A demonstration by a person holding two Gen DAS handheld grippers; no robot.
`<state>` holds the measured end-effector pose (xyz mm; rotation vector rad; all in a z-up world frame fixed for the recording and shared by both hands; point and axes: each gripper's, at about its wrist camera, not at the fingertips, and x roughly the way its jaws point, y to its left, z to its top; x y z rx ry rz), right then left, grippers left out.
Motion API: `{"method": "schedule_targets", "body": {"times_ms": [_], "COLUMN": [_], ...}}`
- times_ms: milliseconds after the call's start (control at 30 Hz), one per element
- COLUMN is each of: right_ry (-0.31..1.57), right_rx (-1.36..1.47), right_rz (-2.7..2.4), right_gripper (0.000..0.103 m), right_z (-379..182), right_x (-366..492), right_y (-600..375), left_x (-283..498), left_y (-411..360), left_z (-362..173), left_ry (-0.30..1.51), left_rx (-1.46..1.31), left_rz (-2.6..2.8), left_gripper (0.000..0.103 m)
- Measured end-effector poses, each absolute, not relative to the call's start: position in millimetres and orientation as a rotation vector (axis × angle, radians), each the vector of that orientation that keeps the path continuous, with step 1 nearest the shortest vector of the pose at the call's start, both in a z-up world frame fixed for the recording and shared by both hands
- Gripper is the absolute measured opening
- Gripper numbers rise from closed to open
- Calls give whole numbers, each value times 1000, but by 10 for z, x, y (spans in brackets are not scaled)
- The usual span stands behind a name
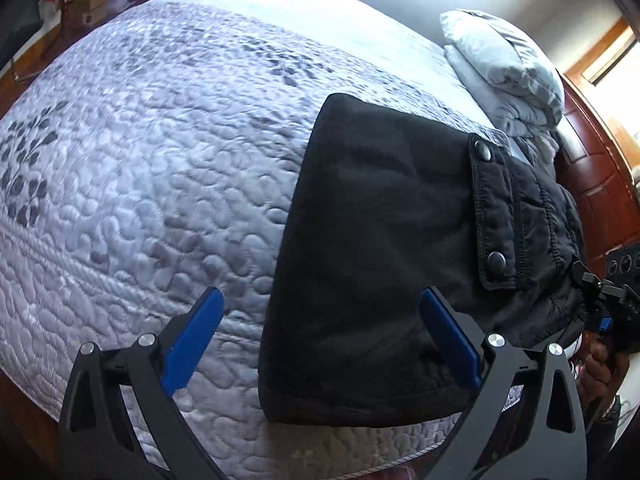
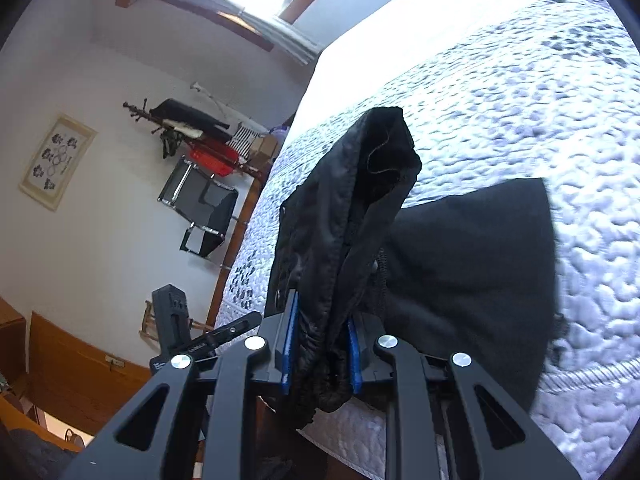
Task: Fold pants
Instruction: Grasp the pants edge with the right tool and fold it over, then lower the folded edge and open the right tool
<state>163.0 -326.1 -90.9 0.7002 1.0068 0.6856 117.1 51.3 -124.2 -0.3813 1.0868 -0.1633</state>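
One pair of black pants (image 1: pixel 372 240) on the bed (image 1: pixel 140 168), soft, limp, thick. Right gripper (image 2: pixel 320 344) pinches the bunched waistband; left gripper (image 1: pixel 320 336) spread wide, empty. Grab the doubled hem next.

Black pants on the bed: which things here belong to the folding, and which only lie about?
For the job:
- black pants
- right tongs, shut on the waistband
- left tongs, open
- quilted bed

Only lying about:
- pillows
- folding chair
- wall picture

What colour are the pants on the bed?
Black. The pants show best in the left wrist view, lying on the grey quilted bedspread.
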Motion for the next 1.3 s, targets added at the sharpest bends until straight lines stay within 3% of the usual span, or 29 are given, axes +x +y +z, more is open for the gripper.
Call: {"method": "schedule_targets", "body": {"times_ms": [600, 667, 733, 800, 933, 1133, 1300], "right_ry": [1092, 1113, 1129, 1130, 1096, 942, 958], "right_rx": [846, 864, 889, 914, 775, 638, 580], "right_rz": [539, 530, 509, 512, 405, 457, 551], "right_gripper": [21, 23, 34, 37, 46, 46, 46], "right_z": [-1636, -1753, -1845, -1884, -1641, -1040, -994], "right_x": [1624, 1634, 1649, 1640, 1518, 1202, 1171], "right_y": [-3686, -3720, -3749, -3792, -3860, -3771, -3439], "left_x": [1182, 1192, 1198, 1199, 1179, 1025, 991], "left_y": [-20, -25, -24, -11, 46, 129, -50], "left_z": [-1444, -1484, -1522, -1541, -1492, -1214, -1156], "left_ry": [1158, 1165, 1167, 1170, 1168, 1084, 1074], "left_rx": [-270, -267, -259, -258, -262, -282, -260], "left_rz": [-231, -227, -216, -214, -208, -204, -248], "left_gripper": [98, 98, 98, 98, 98, 98, 98]}}
